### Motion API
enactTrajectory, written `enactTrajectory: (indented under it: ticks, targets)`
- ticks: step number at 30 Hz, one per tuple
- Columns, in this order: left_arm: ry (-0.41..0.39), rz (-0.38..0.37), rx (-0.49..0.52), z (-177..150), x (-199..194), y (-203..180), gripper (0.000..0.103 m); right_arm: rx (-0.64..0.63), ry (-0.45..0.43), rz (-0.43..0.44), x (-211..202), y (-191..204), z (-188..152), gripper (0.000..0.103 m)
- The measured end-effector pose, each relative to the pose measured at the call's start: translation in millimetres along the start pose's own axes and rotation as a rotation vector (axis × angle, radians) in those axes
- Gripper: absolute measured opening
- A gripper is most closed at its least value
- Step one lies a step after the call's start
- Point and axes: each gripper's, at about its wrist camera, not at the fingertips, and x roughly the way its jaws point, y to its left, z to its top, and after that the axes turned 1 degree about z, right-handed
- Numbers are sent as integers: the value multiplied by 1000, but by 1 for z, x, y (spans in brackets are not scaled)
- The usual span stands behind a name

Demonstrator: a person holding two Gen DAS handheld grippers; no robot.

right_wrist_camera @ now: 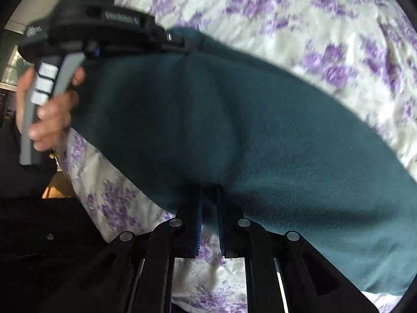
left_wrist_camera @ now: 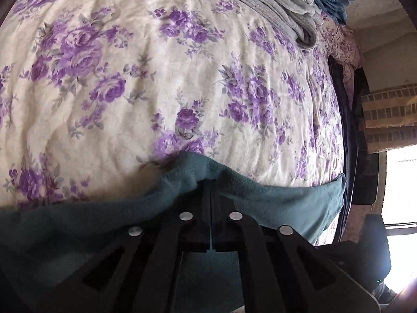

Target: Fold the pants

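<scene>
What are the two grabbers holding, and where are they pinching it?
Both hold the teal pants by an edge: the left gripper and the right gripper are each shut on a fold of fabric.

Almost no text can be read here. In the right wrist view, the left gripper (right_wrist_camera: 194,42) carries two small lines of pale letters on its black body (right_wrist_camera: 122,17), one on the upper side and one near its rear end. Both are blurred and stand upside down, so the words cannot be made out; possibly they are a brand name. The left wrist view shows no letters or numbers.
</scene>
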Motion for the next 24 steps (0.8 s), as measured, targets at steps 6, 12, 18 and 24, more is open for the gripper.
enactTrajectory:
  ticks: [6, 12, 18, 24]
  targets:
    - [8, 45, 1, 1, -15, -6, 1, 67, -151, -4, -61, -14, -21, 46]
    - [-66, 55, 130, -34, -64, -47, 10, 555, -429, -43, -149, -128, -139, 68]
    - [83, 123, 99, -76, -13, -28, 25, 1080, -633, 97, -161, -235, -248, 68]
    - [76, 136, 64, -76, -22, -20, 18, 1234, -698, 261, -134, -273, -274, 68]
